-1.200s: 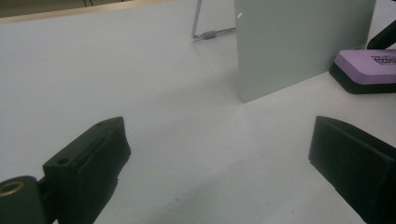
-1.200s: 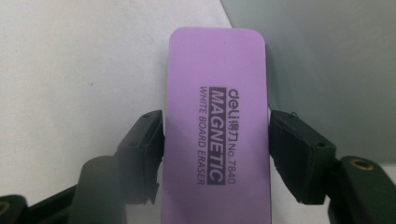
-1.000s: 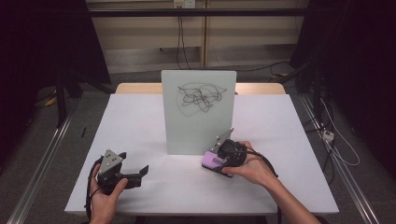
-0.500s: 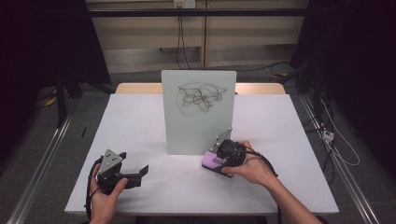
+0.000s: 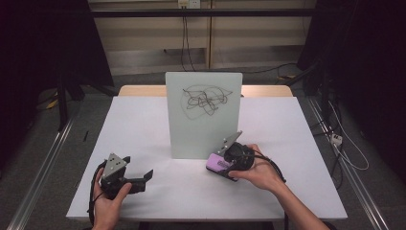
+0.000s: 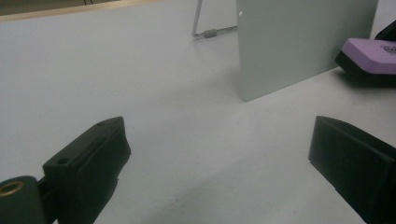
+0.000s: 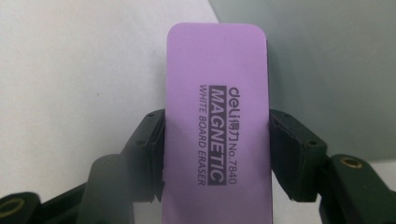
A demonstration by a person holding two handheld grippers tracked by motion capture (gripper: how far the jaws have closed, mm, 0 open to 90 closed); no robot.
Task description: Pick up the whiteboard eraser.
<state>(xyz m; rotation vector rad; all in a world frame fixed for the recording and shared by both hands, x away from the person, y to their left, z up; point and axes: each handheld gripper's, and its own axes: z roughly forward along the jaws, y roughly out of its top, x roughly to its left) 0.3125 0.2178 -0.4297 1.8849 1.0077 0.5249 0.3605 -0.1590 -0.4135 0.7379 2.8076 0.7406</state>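
The right gripper (image 7: 217, 154) has its jaws pressed against the two long sides of the purple eraser (image 7: 217, 121), gripping it with its printed face up. In the high view that eraser (image 5: 219, 165) sits low over the tabletop (image 5: 143, 124), just in front of the board's right lower corner and nearer the front edge than the back. The board (image 5: 203, 115) stands upright at the middle of the tabletop, with a black scribble (image 5: 206, 99) on its upper half. The left gripper (image 5: 146, 176) rests near the front left corner, well apart from the board, its jaws wide with only bare tabletop between them.
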